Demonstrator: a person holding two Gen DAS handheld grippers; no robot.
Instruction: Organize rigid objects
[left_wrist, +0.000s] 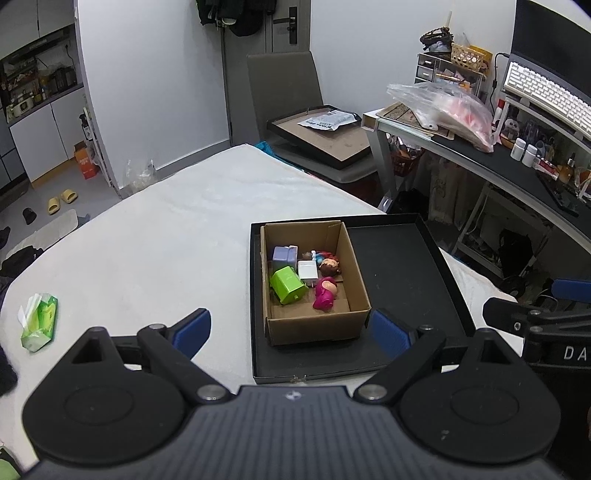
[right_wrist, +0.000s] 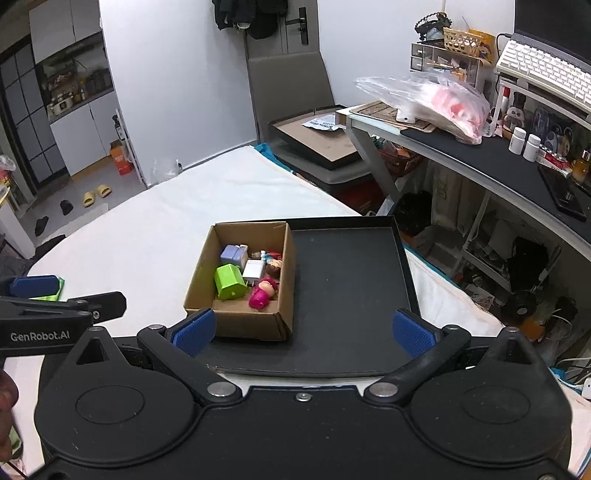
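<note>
At the far left of the white bed cover (left_wrist: 155, 236) lies a green tissue pack (left_wrist: 38, 321), well apart from everything else. The left gripper (left_wrist: 291, 330) hangs above the cover with its blue-padded fingers spread wide and nothing between them — its right pad sits just before the near right corner of the cardboard box (left_wrist: 314, 328). That box stands upright in the left part of a shallow black tray (left_wrist: 406, 280), whose right part is bare. Inside the box the small items lie close together: a lilac block (left_wrist: 283, 254) at the back left, a green block (left_wrist: 288, 284) tipped on its side in front of it, a white cube (left_wrist: 307, 270) beside them, a brown-haired figurine (left_wrist: 329, 266) to the right, and a pink figurine (left_wrist: 325, 293) lying on the box floor nearest the front. The right gripper (right_wrist: 303, 330) is likewise wide apart and empty — its left pad is by the box's near left corner, its right pad over the tray's near right edge. Further right stands a cluttered desk (left_wrist: 480, 162).
</note>
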